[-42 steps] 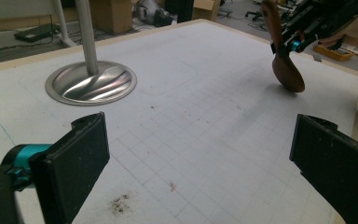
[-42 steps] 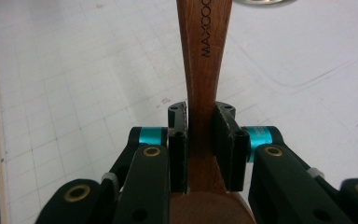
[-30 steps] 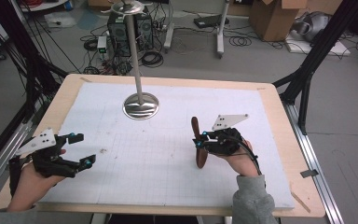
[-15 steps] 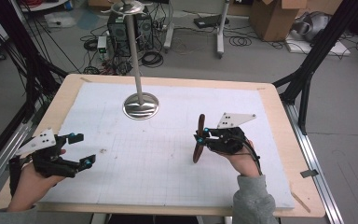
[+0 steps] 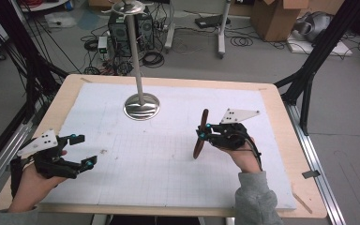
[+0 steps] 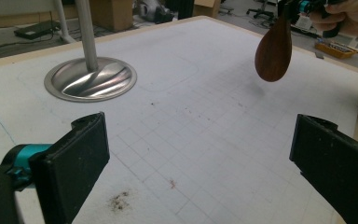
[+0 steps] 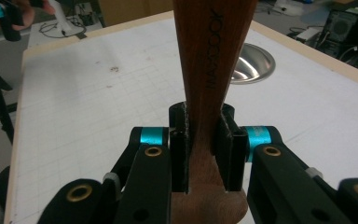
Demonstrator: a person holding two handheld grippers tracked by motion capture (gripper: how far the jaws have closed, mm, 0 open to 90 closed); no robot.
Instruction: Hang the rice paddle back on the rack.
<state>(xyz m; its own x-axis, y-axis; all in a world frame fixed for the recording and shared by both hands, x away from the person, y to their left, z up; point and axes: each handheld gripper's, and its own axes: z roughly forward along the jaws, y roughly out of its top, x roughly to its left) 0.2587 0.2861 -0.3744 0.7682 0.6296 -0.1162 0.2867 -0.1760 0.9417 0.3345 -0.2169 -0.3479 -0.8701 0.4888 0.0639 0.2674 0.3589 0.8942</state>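
Note:
A dark wooden spoon [image 5: 198, 146] is held nearly upright over the white gridded mat [image 5: 168, 154], right of centre. Its bowl [image 6: 273, 49] hangs down, just off the mat. My right gripper [image 5: 202, 132] is shut on its handle; in the right gripper view the two pads [image 7: 226, 140] press the printed wood [image 7: 212, 56] from both sides. My left gripper [image 5: 85, 150] rests low near the mat's front left, open, its jaws wide apart with nothing between them [image 6: 205, 163].
A shiny metal stand with a round base [image 5: 142, 106] and a tall pole [image 5: 135, 51] rises at the mat's far centre. The wooden table edge [image 5: 281, 140] frames the mat. Some dark crumbs [image 6: 118, 201] lie near the left gripper.
The right gripper has lifted the spoon slightly and tipped its top toward the right, so it stands steeper. The left gripper has kept still.

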